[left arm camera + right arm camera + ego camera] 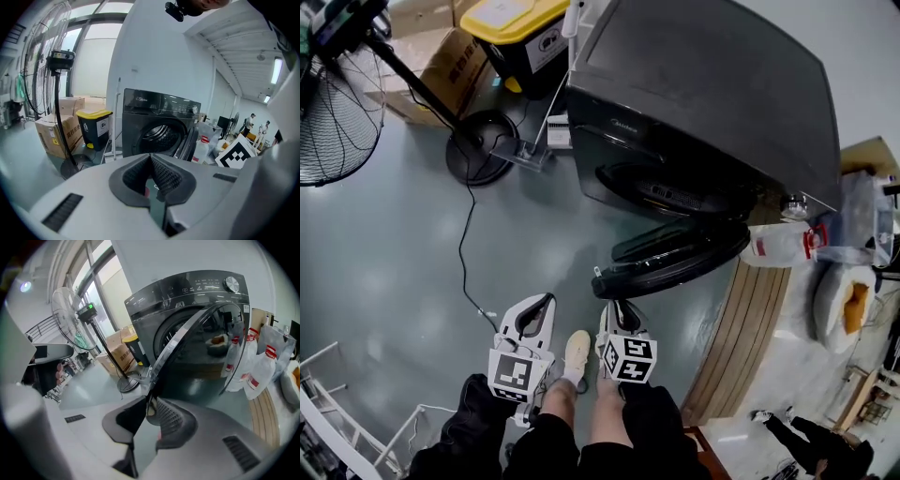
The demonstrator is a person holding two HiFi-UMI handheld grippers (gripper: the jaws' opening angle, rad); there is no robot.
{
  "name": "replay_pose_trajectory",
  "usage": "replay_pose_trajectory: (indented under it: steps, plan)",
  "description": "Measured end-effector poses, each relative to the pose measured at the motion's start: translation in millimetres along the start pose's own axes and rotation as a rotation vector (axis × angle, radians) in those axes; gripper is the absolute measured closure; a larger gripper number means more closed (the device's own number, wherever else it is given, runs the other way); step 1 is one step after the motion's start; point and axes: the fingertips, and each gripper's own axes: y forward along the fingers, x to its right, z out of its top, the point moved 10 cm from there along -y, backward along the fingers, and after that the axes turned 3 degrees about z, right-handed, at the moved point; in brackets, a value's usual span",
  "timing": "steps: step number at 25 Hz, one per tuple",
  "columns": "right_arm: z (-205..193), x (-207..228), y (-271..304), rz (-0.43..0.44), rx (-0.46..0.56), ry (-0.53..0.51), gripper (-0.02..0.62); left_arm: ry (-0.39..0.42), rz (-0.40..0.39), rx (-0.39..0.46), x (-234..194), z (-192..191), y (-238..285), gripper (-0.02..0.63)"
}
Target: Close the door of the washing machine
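Observation:
The dark grey washing machine (703,84) stands at the top of the head view, its round door (675,258) swung open toward me. In the left gripper view the machine (159,122) faces me with the drum visible and the door (190,140) edge-on at its right. My left gripper (546,302) hangs over the floor left of the door, and its jaws (151,157) are shut on nothing. My right gripper (607,307) is shut, its tips just below the door's free edge. In the right gripper view the door (211,352) fills the middle, its rim reaching the fingertips (151,399); contact is unclear.
A standing fan (333,112) with a round base (483,145) and a floor cable (467,244) is at the left. A yellow-lidded bin (520,33) and cardboard boxes (441,66) stand behind. Wooden planks (741,328) and plastic jugs (778,246) lie right of the door. My shoe (577,352) shows below.

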Motion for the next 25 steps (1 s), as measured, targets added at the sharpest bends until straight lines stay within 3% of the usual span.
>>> replay_pose_trajectory:
  steps: [3,13,15,17,25]
  plan:
    - [14.1,-2.8,13.0,0.002,0.001,0.0,0.51,-0.009,0.044,0.03,-7.0,8.8,3.0,0.583]
    - [60.8,-16.3,61.8,0.021,0.056,-0.039,0.529,-0.044,0.152,-0.001,-34.2,25.5,28.8,0.583]
    - [71.0,-17.0,71.8,0.018,0.057,-0.049,0.531,-0.055,0.16,-0.006,-38.1,29.9,34.9,0.583]
    - [83.7,-17.5,81.3,0.006,0.059,-0.08,0.58,-0.069,0.161,-0.008,-45.0,36.3,42.1,0.583]
    - [127.5,-12.9,107.4,0.031,0.046,-0.142,0.578,-0.09,0.158,0.008,-65.3,65.8,80.7,0.582]
